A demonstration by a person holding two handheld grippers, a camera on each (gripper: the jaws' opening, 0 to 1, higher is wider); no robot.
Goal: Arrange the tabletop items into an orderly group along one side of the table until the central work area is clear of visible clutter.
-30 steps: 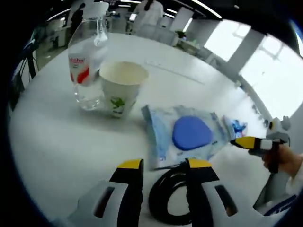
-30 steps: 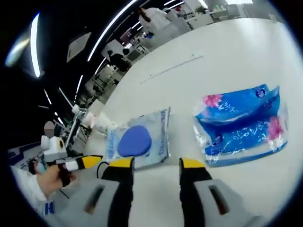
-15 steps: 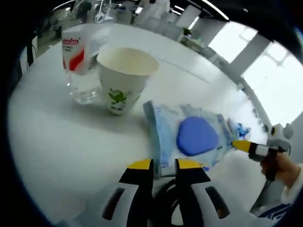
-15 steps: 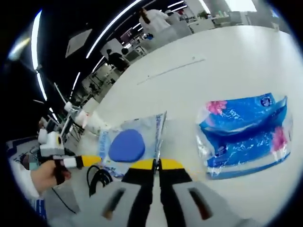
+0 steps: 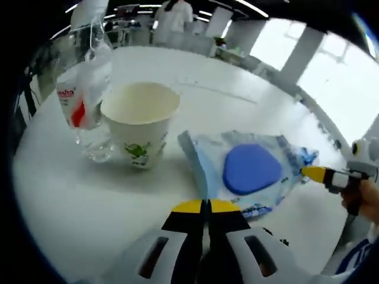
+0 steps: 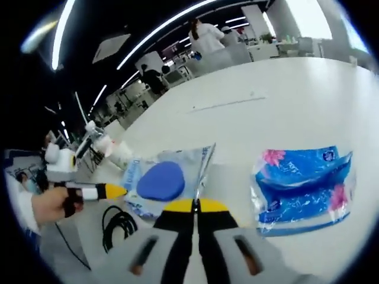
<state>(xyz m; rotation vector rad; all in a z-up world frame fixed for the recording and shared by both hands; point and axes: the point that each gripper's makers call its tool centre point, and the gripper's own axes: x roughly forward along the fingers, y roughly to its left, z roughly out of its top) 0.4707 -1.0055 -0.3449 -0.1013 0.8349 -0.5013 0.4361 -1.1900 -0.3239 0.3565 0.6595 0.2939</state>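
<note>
Altogether one cup (image 5: 140, 121), one bottle (image 5: 87, 100), two packets (image 6: 163, 180)

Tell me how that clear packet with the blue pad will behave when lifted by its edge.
Probably floppy: the packet is thin crinkled film, so it should sag from the right hand-held gripper, shut on its edge. Likely light. The glossy film may slip.

Clear pouch (image 5: 246, 171) with blue disc; paper cup (image 5: 140, 122); bottle (image 5: 87, 106); blue tissue pack (image 6: 305, 189).
</note>
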